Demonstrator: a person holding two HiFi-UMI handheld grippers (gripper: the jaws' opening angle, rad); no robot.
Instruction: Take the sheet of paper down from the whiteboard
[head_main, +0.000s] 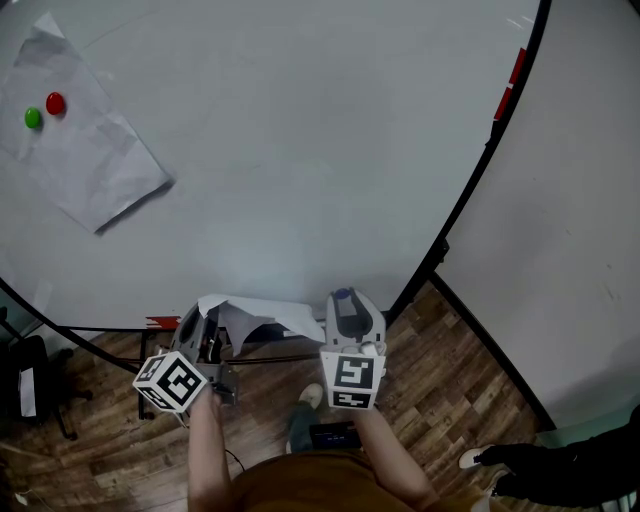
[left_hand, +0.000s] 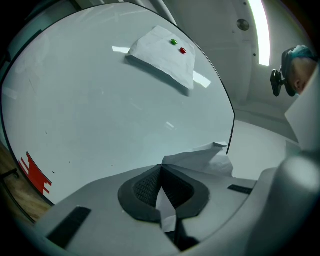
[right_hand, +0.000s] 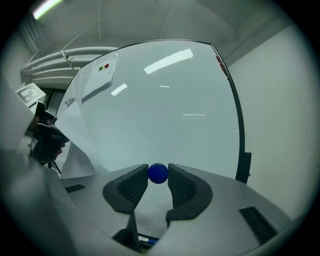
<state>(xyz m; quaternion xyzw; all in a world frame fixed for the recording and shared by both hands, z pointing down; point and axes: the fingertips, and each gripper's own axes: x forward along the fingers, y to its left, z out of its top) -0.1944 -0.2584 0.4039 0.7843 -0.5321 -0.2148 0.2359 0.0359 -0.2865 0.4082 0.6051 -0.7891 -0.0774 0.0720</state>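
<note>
Left claw (left_hand: 161, 189) is closed flat on a crumpled sheet of paper (head_main: 262, 312). A thin fold of it stands between the pads and the rest bulges out past the tips. The sheet hangs free in front of the lower edge of the whiteboard (head_main: 300, 160), and nothing pins it there.

Right claw (right_hand: 158, 176) is narrow, pinching a small blue magnet (right_hand: 158, 173) at the very tips. The ball sits between the two pads, clear of the board face. Both claws point level at the board, side by side and low.

A second sheet (head_main: 85, 150) is high on the board's left, held by a red magnet (head_main: 55, 103) and a green magnet (head_main: 33, 118), well apart from both claws.

Step in hand, as I read it: the take-down itself looks done — paper in one claw, its magnet in the other. What remains is disposal. The next move probably calls for parking the blue magnet back on a bare patch of board, or carrying it off, while the left claw keeps its pinch and draws the sheet away. The grip is on a thin fold only, so a slow pull suits it better than a jerk. No worktop shows in any view — only wooden floor (head_main: 450, 400) below — so I cannot tell where the sheet should go.
</note>
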